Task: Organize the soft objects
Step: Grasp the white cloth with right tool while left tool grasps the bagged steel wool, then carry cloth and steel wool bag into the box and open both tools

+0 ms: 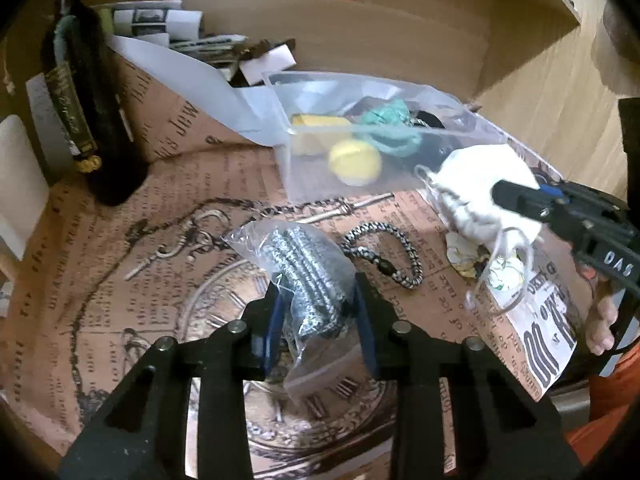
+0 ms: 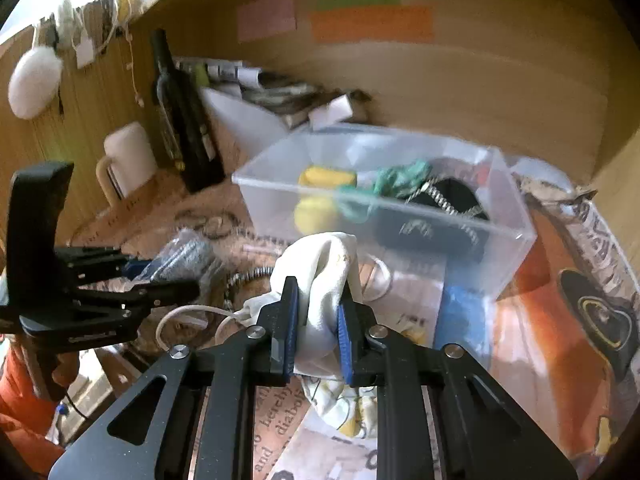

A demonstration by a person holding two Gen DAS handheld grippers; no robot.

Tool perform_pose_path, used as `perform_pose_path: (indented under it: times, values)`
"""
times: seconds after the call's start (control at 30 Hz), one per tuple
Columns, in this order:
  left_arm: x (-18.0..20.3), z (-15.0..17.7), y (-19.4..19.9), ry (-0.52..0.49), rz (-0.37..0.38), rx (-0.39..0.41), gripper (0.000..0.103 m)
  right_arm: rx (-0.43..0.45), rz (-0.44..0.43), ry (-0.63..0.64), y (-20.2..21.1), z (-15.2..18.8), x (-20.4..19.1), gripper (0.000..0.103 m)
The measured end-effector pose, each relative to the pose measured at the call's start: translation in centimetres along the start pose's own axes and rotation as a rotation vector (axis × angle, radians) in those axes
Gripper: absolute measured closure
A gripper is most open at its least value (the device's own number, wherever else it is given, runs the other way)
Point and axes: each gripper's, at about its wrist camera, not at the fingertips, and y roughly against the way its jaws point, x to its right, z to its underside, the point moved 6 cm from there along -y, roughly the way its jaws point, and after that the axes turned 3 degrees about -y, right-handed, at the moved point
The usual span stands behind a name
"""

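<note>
Left gripper (image 1: 316, 312) pinches a bagged cord (image 1: 304, 268); right gripper (image 2: 316, 320) pinches a white pouch (image 2: 320, 276), nearer the bin (image 2: 516, 216) ahead.

Both grippers' fingers (image 1: 362, 312) clamped, angled downward

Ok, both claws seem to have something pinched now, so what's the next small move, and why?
Probably lift the right claw and carry its white cloth pouch over the clear plastic box. Its pads are clamped on the pouch, the box sits open just behind, and soft things already lie inside. The left claw grips the bagged cord and can follow.
</note>
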Motion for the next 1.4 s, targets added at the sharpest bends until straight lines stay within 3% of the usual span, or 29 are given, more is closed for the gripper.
perform_pose_path:
  times: [0.3, 0.5, 0.8, 1.0, 1.4]
  values:
    - [-0.9, -2.5, 2.6, 0.012, -0.026, 0.089, 0.07, 0.129, 0.02, -0.017, 3.4, -3.2, 1.1, 0.087]
    - [-0.6, -6.0, 4.3, -0.005, -0.013, 0.179, 0.07, 0.229, 0.054, -0.012, 5.4, -5.7, 1.8, 0.087]
    - [0.2, -10.2, 4.5, -0.062, -0.025, 0.246, 0.07, 0.309, 0.088, -0.01, 5.9, -8.7, 3.1, 0.087]
    - [0.3, -12.3, 1.4, -0.057, -0.017, 0.204, 0.07, 0.312, 0.106, -0.004, 4.7, -9.7, 4.0, 0.087]
    - [0.2, -14.0, -6.2, -0.055, -0.029, 0.063, 0.07, 0.194, 0.155, -0.052, -0.6, -9.2, 6.8, 0.087]
